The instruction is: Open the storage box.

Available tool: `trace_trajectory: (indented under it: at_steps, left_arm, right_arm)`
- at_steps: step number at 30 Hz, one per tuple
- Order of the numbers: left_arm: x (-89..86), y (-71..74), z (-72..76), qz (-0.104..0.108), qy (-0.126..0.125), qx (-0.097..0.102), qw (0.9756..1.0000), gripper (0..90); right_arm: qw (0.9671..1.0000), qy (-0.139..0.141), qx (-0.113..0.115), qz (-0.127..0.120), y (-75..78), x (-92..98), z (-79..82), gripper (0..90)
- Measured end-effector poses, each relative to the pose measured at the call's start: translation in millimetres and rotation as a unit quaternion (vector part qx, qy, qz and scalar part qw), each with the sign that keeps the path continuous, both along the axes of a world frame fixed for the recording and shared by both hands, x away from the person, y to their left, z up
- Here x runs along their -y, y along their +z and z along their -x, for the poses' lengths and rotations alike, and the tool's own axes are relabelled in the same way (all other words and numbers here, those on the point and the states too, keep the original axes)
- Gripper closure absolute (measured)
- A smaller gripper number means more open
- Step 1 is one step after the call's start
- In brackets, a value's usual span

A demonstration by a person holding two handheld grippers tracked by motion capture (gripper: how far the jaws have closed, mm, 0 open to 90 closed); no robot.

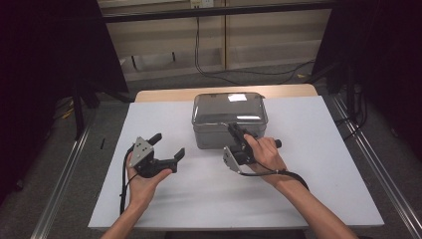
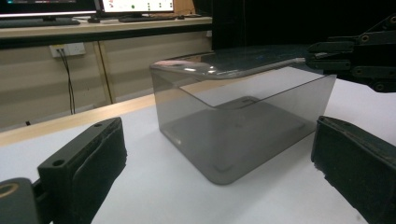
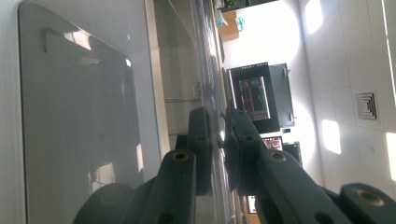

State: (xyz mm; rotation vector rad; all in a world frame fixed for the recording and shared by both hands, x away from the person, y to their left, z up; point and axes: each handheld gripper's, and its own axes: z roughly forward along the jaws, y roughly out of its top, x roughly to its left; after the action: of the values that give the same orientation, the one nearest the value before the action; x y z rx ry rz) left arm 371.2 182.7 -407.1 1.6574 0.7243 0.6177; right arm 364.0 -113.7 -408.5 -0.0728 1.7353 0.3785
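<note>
One smoky clear box (image 1: 229,121), one lid (image 2: 233,59), two grippers.

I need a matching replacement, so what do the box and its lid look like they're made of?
The box looks like smoke-tinted clear plastic, glossy: the table shows through its walls and its corners are rounded. The lid seems a thinner clear plastic sheet, shiny, with bright ceiling reflections. Glass can't be ruled out.
</note>
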Motion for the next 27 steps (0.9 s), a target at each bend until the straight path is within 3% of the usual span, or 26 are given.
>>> trace_trajectory:
  at_steps: [4, 6, 16, 27]
  left_arm:
    - [3.0, -0.5, -12.7, 0.009, 0.003, -0.001, 1.0, 3.2]
    - [5.0, -1.7, -18.8, 0.004, 0.004, -0.005, 1.0, 3.2]
    - [19.1, 2.2, -40.8, -0.024, 0.001, 0.008, 0.9997, 4.2]
    - [35.1, 3.0, -57.9, -0.023, -0.004, 0.017, 0.9996, 6.8]
  right_arm:
    - [1.0, 0.002, 0.0, -0.002, 2.2, 0.4, -1.0, 81.0]
    - [1.0, 0.002, 0.0, -0.005, 2.5, 0.9, -1.1, 81.0]
    - [0.9999, -0.002, 0.0, -0.011, 3.8, 1.3, -0.7, 81.0]
    - [0.9999, -0.001, 0.005, -0.014, 10.1, 1.1, -2.9, 81.4]
